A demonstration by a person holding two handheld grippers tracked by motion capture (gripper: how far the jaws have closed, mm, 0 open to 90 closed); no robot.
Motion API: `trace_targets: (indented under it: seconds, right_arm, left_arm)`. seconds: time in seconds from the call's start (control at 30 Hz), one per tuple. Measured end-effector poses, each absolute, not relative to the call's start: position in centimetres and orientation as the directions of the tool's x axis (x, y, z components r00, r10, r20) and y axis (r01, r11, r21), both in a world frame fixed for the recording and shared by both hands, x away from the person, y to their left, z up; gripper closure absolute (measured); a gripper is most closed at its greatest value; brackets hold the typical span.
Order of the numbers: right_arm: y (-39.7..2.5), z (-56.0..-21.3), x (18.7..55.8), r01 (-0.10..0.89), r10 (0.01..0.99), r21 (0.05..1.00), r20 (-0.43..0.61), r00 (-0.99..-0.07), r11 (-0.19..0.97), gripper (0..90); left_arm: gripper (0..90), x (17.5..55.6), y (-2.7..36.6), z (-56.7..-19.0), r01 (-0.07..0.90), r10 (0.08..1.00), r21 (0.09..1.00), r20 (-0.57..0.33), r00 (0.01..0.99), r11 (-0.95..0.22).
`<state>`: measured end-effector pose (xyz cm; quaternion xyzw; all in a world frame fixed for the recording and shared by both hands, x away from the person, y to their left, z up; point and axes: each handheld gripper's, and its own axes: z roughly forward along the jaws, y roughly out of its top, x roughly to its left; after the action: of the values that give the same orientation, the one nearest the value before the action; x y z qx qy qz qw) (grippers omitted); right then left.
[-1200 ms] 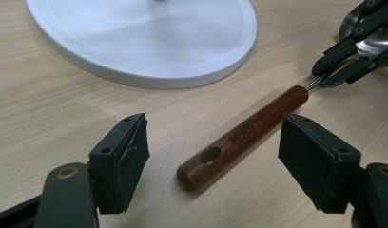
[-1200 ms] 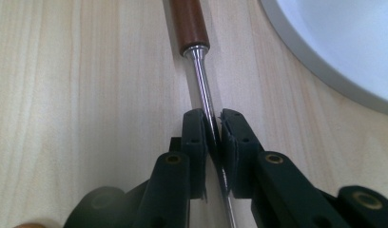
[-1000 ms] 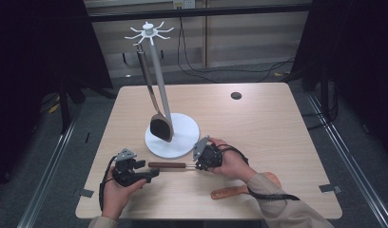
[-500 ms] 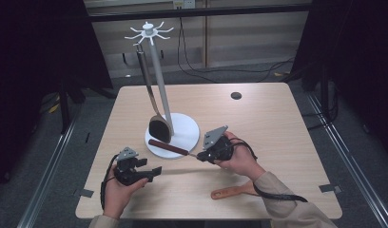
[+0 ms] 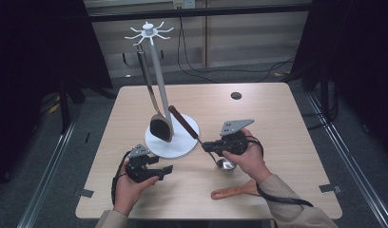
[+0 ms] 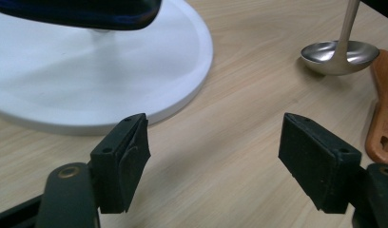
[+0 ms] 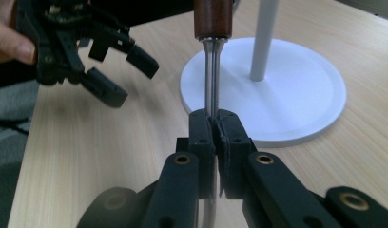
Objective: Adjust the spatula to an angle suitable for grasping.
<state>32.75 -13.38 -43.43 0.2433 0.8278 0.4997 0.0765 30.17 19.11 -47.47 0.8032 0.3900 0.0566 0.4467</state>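
A white utensil stand with a tall pole and hook crown stands mid-table; a dark spatula hangs from one hook. My right gripper is shut on the metal shaft of a ladle, whose brown handle points up-left over the stand's base while its steel bowl stays near the table. In the right gripper view the jaws pinch the shaft below the wooden handle. My left gripper rests low at the front left, open and holding nothing. Its own view shows the ladle bowl and the stand's base.
A wooden spatula lies on the table near the front edge under the right forearm. A small dark round hole sits at the table's back right. Dark curtains and cables surround the table.
My right gripper lifted the ladle off the table and swung it right, tilting the handle upward over the stand's base. The left gripper let go of the handle and stayed put, open.
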Motion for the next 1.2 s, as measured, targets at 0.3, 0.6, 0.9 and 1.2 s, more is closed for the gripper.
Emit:
trace_targets:
  seconds: [0.3, 0.6, 0.9, 1.2]
  right_arm:
    - [-14.6, -43.1, 32.2, 0.359, 0.567, 0.901, 0.168, -0.806, 0.242, 86.4]
    - [-14.7, -42.3, 31.4, 0.35, 0.657, 0.927, 0.182, -0.732, 0.133, 86.4]
    - [-13.8, -41.4, 30.4, 0.327, 0.716, 0.939, 0.157, -0.68, 0.105, 86.4]
    - [-12.7, -41.0, 29.6, 0.305, 0.758, 0.946, 0.122, -0.641, 0.106, 86.4]
  left_arm:
    - [25.5, 30.3, 16.9, -47.1, 0.541, 0.623, 0.795, -0.282, 0.73, -0.275]
    - [28.5, 30.0, 14.2, -46.1, 0.495, 0.581, 0.835, -0.285, 0.762, -0.24]
    - [39.4, 29.6, 11.6, -45.0, 0.446, 0.577, 0.873, -0.266, 0.772, -0.195]
    - [58.9, 29.6, 8.8, -44.2, 0.418, 0.568, 0.887, -0.245, 0.786, -0.196]
